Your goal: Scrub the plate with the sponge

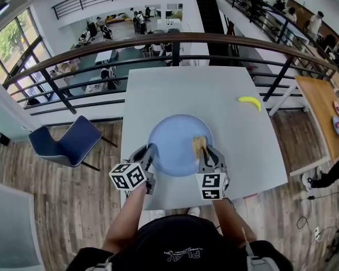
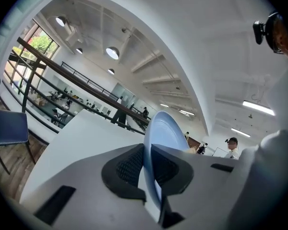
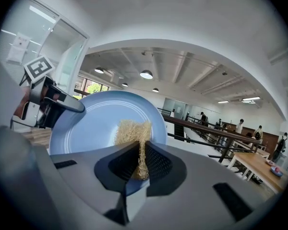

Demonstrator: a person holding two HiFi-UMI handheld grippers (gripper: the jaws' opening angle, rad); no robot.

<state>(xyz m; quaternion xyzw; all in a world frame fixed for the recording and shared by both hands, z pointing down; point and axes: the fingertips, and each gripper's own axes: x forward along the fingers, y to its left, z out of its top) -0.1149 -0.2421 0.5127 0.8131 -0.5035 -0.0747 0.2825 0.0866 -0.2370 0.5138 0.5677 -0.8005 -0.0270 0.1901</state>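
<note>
Your left gripper (image 1: 149, 158) pinches the near left rim of the blue plate (image 1: 175, 137). In the left gripper view, the jaws of this gripper (image 2: 148, 164) are pressed onto the plate's (image 2: 164, 128) thin edge, one pad on each side. Your right gripper (image 1: 207, 153) is clamped on the tan sponge (image 1: 199, 145), which sits on the right part of the plate. In the right gripper view, the jaws of that gripper (image 3: 140, 161) squeeze the sponge (image 3: 133, 131) flat, and its upper part stands against the plate's (image 3: 93, 123) face. The plate is at the near middle of the white table (image 1: 186, 89), just ahead of you. A banana (image 1: 250, 102) lies at the far right of the table, well apart from the plate.
</note>
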